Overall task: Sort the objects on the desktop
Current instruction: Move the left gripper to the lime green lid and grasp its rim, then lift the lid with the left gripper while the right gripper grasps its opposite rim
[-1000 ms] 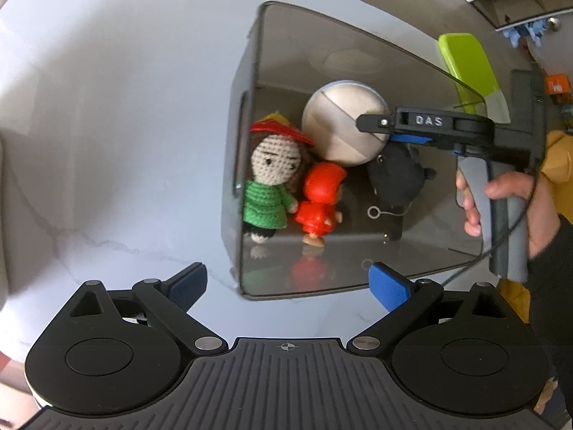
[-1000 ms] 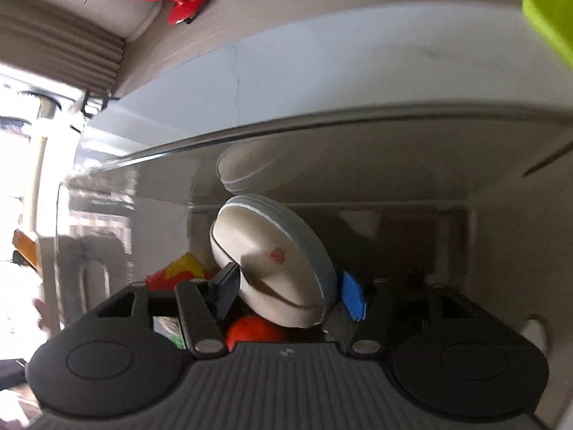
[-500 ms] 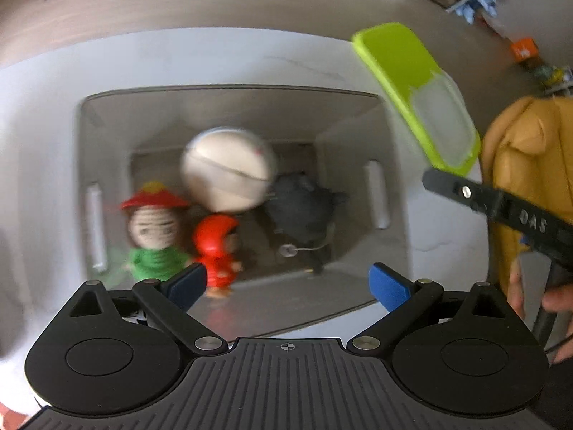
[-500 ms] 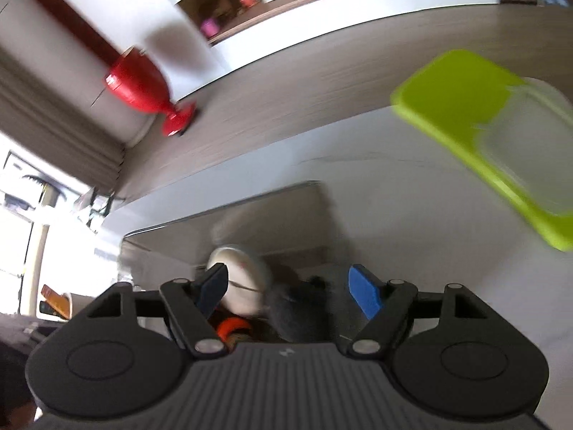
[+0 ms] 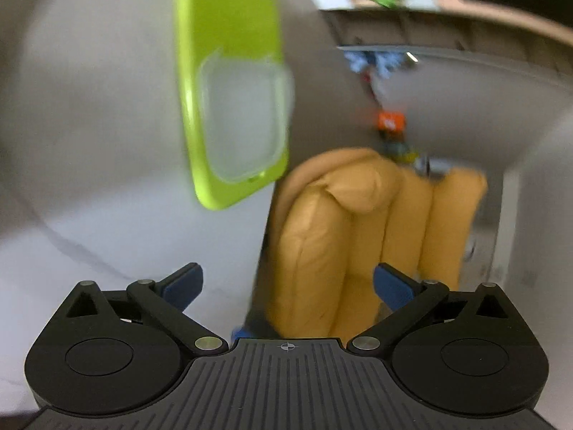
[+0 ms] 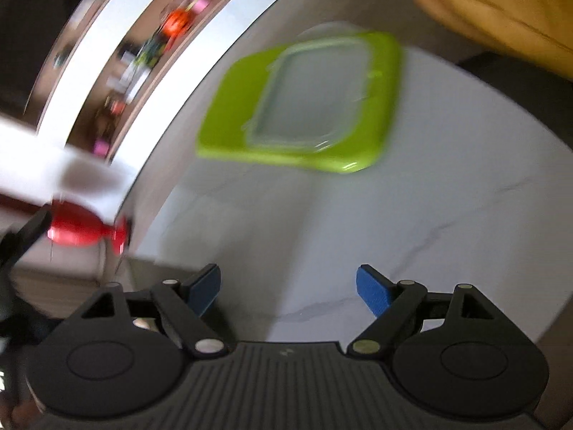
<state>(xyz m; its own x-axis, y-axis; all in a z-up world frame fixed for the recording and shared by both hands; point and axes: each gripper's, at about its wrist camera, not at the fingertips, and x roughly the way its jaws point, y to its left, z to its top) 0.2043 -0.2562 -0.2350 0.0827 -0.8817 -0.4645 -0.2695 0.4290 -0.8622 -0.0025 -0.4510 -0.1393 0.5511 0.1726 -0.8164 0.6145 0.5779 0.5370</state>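
Observation:
A lime-green lid with a clear middle panel lies flat on the white marble table, blurred by motion. My left gripper is open and empty, near the table's edge, with the lid well ahead and to its left. The right wrist view shows the same lid ahead, across bare tabletop. My right gripper is open wide, with nothing between its blue pads. The grey bin with the toys is out of both views.
A mustard-yellow padded chair stands just past the table's edge, ahead of the left gripper; its cushion shows at top right in the right view. A red vase stands on the floor at left, below a shelf of small items.
Both views swung away from the grey bin and its toys towards the green lid. The right gripper let go of the white ball in the bin, and its jaws widened.

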